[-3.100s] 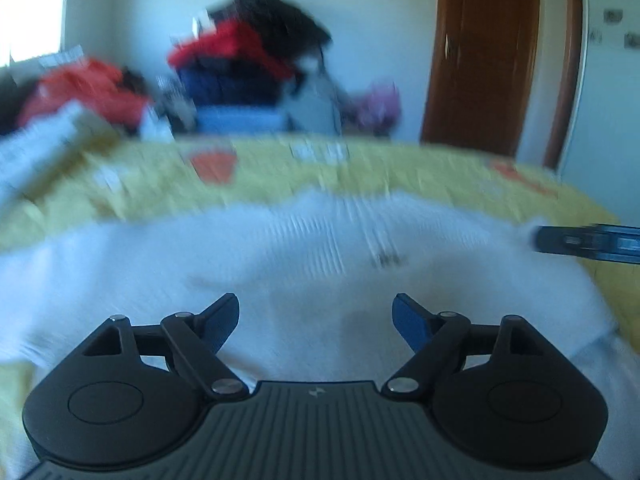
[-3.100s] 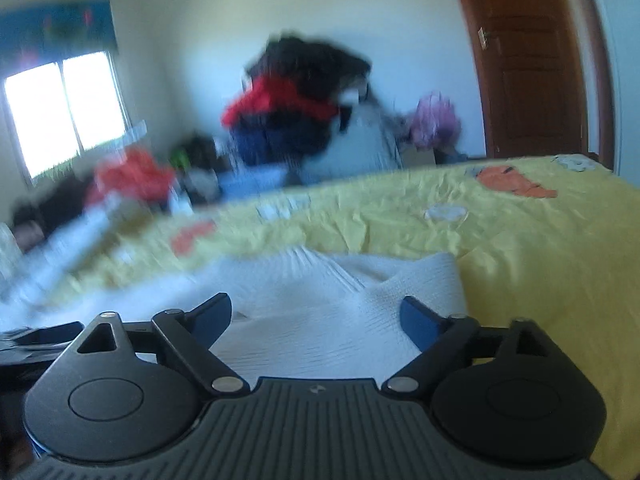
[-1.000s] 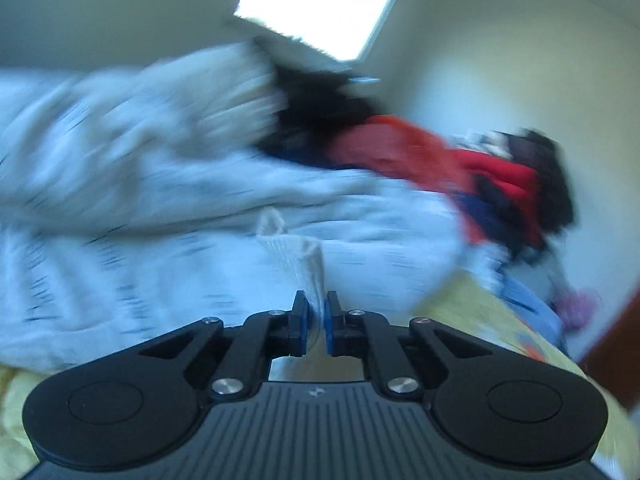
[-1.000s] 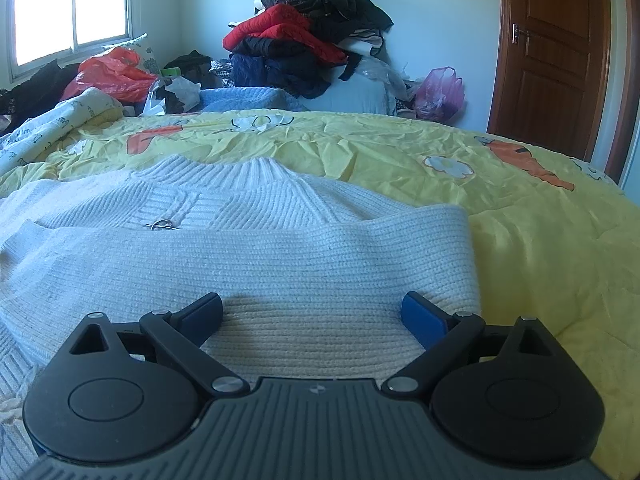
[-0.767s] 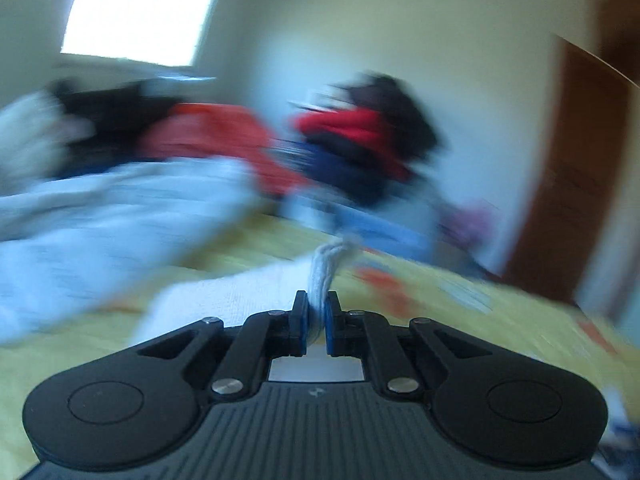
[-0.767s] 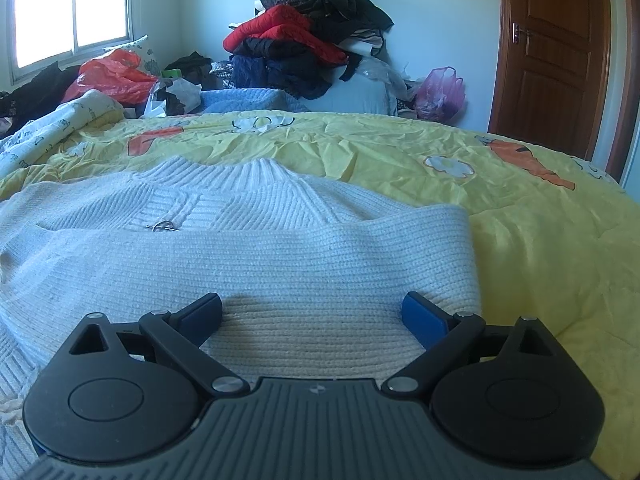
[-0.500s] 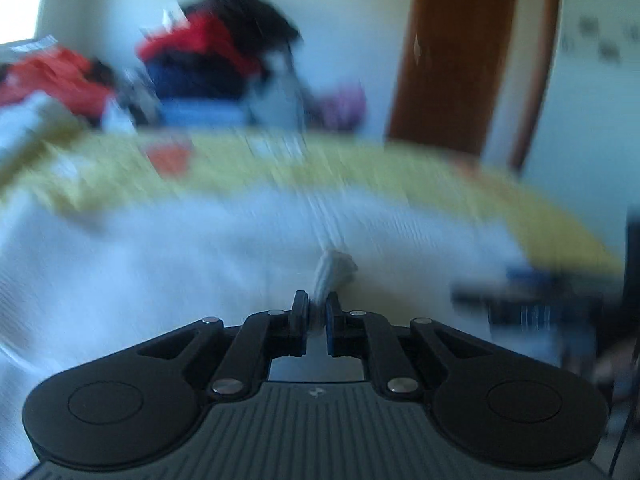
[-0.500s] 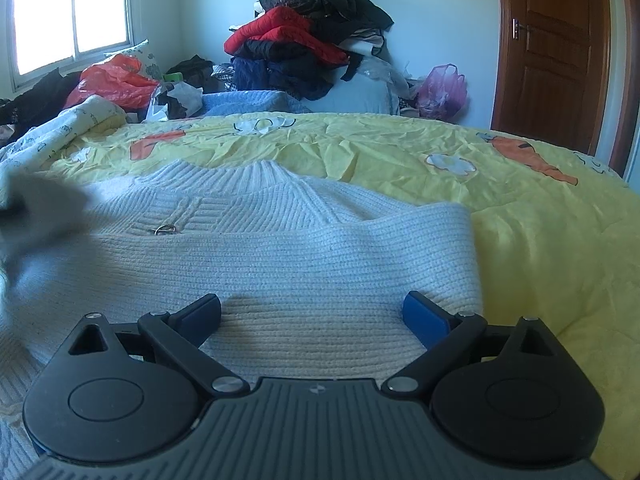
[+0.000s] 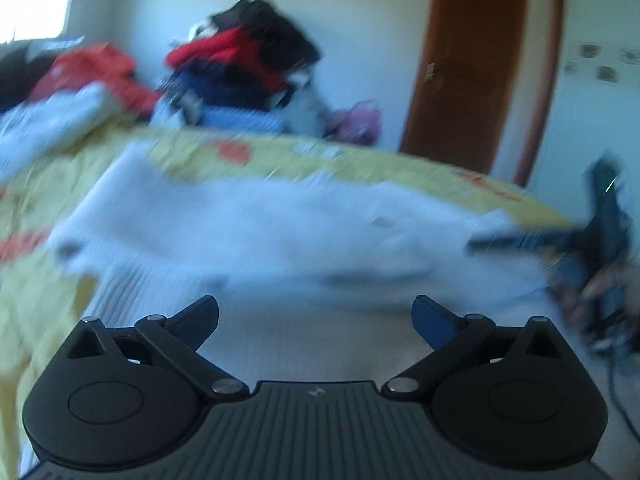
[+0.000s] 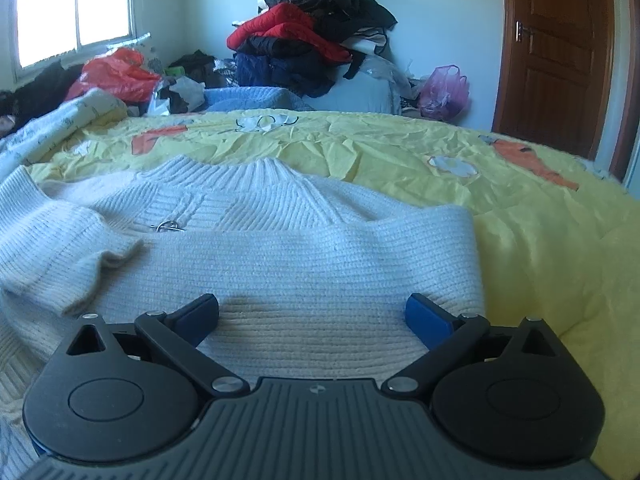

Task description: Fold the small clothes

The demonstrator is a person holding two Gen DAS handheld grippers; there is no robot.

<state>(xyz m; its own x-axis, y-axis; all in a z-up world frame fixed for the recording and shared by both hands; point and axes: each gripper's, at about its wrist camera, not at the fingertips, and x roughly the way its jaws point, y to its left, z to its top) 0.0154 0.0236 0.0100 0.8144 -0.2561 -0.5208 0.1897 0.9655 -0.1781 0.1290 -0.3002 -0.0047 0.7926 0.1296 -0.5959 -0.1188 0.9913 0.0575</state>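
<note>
A white knitted sweater (image 10: 280,248) lies flat on the yellow bedspread (image 10: 540,240), collar towards the far side. Both sleeves are folded across its body; the left sleeve's cuff (image 10: 100,268) rests on the left part. My right gripper (image 10: 312,316) stands open just above the folded right sleeve, nothing between its fingers. In the blurred left wrist view, my left gripper (image 9: 316,316) has its jaws opening wide over the sweater (image 9: 260,232), with no cloth between them. The right gripper (image 9: 540,240) and a hand (image 9: 604,292) show at that view's right edge.
A tall pile of dark and red clothes (image 10: 308,44) stands beyond the bed, with a pink bag (image 10: 444,92) and a brown door (image 10: 556,52) to the right. A rolled white quilt (image 10: 60,124) and a red bag (image 10: 116,76) lie at the bed's far left.
My left gripper carried the sleeve cuff across the sweater to the right, then opened and let it go; the cuff now lies on the sweater. The right gripper stayed still.
</note>
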